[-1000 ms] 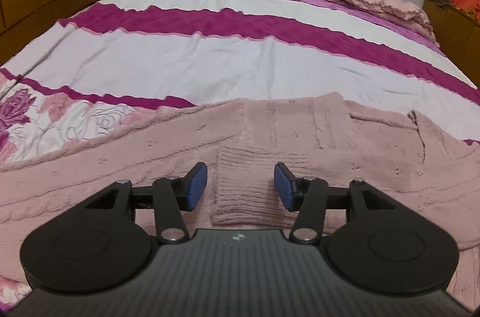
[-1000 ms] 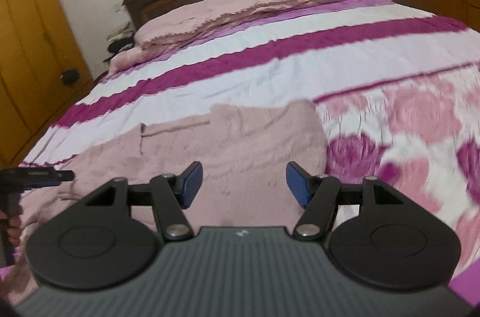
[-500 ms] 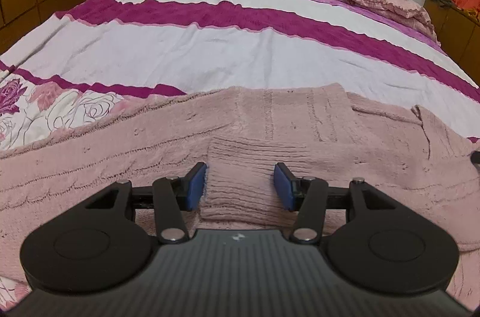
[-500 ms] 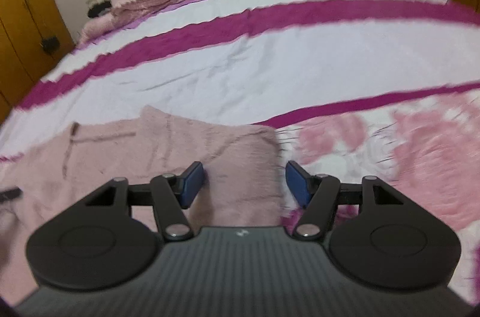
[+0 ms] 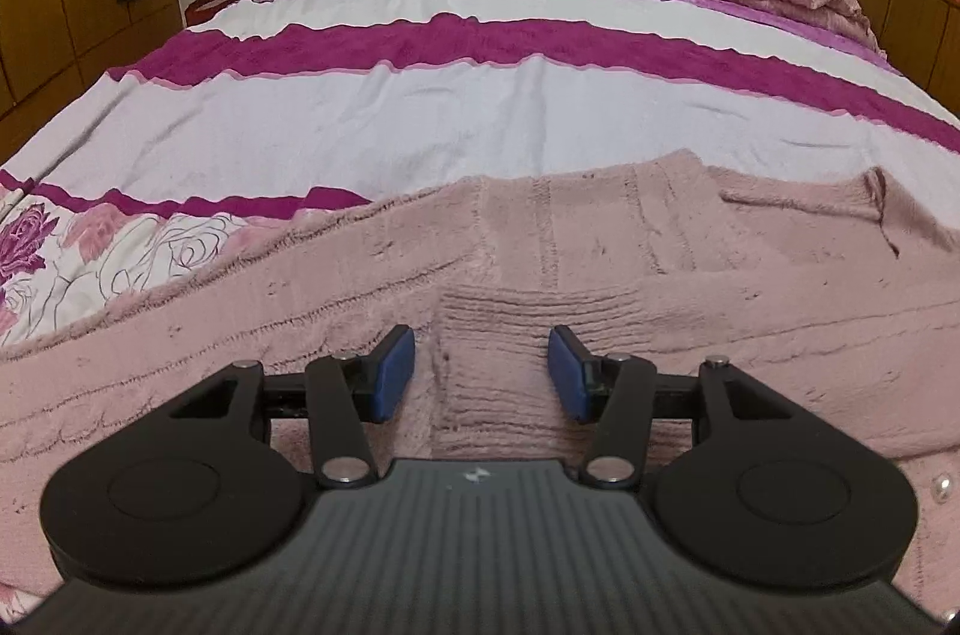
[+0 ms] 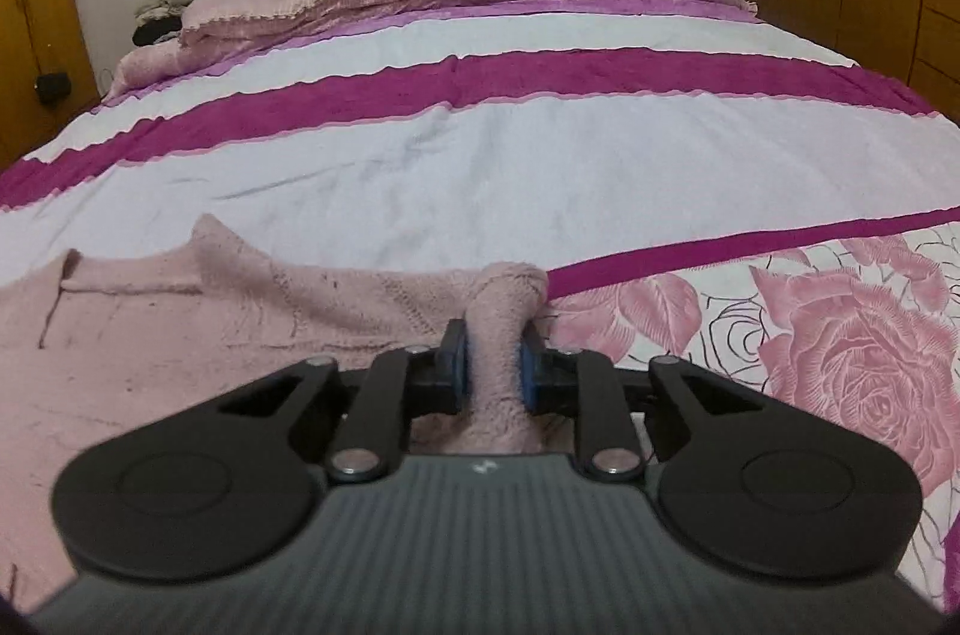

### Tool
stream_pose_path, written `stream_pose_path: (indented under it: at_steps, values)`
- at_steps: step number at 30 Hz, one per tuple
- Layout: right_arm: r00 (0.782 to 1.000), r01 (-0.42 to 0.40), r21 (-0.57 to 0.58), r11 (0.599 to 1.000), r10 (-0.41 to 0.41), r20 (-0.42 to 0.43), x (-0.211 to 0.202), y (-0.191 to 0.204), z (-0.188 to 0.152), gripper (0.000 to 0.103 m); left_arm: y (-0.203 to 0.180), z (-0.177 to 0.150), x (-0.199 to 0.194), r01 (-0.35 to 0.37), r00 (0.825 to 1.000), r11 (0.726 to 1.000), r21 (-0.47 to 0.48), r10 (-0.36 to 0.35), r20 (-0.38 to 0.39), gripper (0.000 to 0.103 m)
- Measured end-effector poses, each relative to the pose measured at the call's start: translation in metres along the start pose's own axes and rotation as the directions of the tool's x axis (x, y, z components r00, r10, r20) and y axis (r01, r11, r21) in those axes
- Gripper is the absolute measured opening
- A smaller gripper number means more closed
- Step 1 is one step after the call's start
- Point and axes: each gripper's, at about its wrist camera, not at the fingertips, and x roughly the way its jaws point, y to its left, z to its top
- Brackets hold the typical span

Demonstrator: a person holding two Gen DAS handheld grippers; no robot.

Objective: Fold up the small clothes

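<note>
Pink knit sweater (image 5: 600,275) lies flat across the bed (image 5: 480,125), long axis running left–right. Right gripper (image 6: 491,365) is clamped on a bunched right-hand edge. Left gripper (image 5: 483,374), fingers spread, hovers straddling the ribbed cuff (image 5: 510,335) directly ahead.
</note>
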Motion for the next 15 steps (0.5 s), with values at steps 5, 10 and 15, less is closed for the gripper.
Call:
stream_pose_path:
  at_steps: [5,10,15]
  values:
    - [1.000,-0.029,0.067,0.997,0.028,0.013,-0.013,-0.013,0.005,0.036,0.002,0.002,-0.002,0.001,1.000,1.000,-0.014,-0.001,-0.003,0.058]
    - [0.997,-0.041,0.059,0.997,0.037,0.069,-0.030,-0.011,0.017,0.037,0.001,0.001,-0.003,-0.004,1.000,1.000,-0.012,0.004,-0.004,0.058]
    - [0.991,-0.122,-0.045,0.992,0.124,0.046,-0.026,0.010,0.035,0.042,-0.001,0.001,-0.003,-0.017,1.000,1.000,-0.006,0.017,-0.006,0.058]
